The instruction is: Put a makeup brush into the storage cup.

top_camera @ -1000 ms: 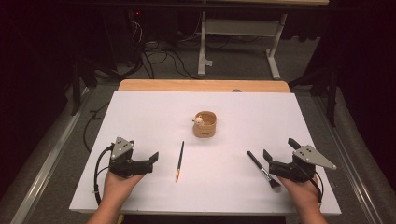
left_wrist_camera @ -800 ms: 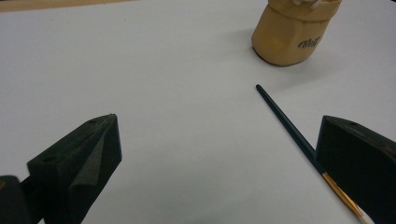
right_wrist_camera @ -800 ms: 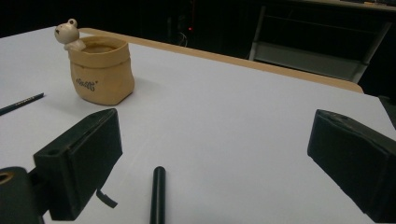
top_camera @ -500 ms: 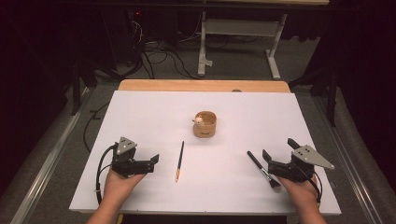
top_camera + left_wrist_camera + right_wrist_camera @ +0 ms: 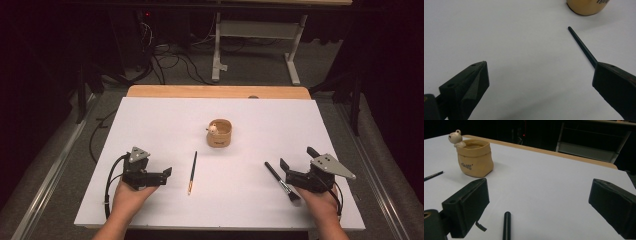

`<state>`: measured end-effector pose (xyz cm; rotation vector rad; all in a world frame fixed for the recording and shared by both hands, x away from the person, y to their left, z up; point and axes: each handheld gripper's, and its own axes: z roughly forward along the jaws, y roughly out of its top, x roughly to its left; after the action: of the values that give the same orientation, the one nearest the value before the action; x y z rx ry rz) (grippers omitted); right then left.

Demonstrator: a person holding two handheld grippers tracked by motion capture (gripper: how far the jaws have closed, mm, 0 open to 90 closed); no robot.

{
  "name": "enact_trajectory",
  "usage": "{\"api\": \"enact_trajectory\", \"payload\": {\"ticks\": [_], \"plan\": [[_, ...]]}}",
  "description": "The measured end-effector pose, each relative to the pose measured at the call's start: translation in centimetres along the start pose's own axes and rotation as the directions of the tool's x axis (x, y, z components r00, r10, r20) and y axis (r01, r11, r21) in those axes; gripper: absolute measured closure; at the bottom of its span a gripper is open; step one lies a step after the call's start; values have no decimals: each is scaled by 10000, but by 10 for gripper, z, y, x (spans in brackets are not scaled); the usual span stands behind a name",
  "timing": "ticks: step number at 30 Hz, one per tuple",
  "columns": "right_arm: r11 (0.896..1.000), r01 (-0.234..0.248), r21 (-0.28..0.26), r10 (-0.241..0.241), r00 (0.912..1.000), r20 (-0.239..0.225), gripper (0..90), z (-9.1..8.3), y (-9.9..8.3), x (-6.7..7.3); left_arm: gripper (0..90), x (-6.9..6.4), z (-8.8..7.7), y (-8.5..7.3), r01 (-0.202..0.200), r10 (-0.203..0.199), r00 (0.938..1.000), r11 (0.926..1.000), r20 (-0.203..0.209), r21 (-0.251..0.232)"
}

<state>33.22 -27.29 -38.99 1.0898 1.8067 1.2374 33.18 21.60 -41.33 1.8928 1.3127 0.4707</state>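
Note:
A tan sack-shaped cup (image 5: 219, 133) with a small bear figure on its rim stands mid-table. A thin dark pencil-like stick (image 5: 192, 172) lies in front of it, just right of my left gripper (image 5: 165, 175), which is open and holds nothing. In the left gripper view the stick (image 5: 581, 46) runs under the right jaw of that gripper (image 5: 541, 72). A black brush (image 5: 281, 183) lies beside my right gripper (image 5: 297, 157), also open and holding nothing. The right gripper view shows the brush handle (image 5: 506, 225) between the jaws of that gripper (image 5: 539, 192) and the cup (image 5: 475, 157) farther off.
A white sheet (image 5: 150, 125) covers the table, with a wooden edge (image 5: 215, 91) at the back. Beyond the table, cables and a metal stand (image 5: 255, 30) sit on the dark floor. Both hands rest near the front edge.

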Motion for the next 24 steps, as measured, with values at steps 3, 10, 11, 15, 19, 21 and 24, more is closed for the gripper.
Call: {"api": "enact_trajectory", "payload": {"ticks": [3, 10, 11, 15, 19, 21, 24], "plan": [[10000, 13, -88, -13, 10000, -30, 47, 1, 1, 1, 15, 1, 0, 0, 52, -53, 10000, 9999, 9, 131], [10000, -31, 11, 31, 10000, 28, 47, 2, 1, 0, 16, 1, 2, 3, 119, -124, 9999, 9982, 80, 590], [10000, -47, -16, 47, 10000, 20, 47, 2, 1, 0, 17, 0, 3, 3, 181, -191, 9997, 9972, 128, 719], [10000, -29, -43, 29, 10000, -22, 47, 0, 0, 0, 17, -3, 7, 4, 80, -113, 9995, 9944, 301, 1058], [10000, -45, -38, 45, 10000, -3, 47, -1, -1, -2, 11, -8, 8, 5, -48, -3, 9993, 9912, 387, 1320], [10000, -42, -56, 42, 10000, -50, 47, -1, -1, -2, 11, -9, 9, 6, -25, -30, 9992, 9904, 398, 1384], [10000, -21, -34, 21, 10000, -41, 47, -1, -2, -2, 11, -12, 9, 7, -23, -53, 9989, 9864, 463, 1641]]}}
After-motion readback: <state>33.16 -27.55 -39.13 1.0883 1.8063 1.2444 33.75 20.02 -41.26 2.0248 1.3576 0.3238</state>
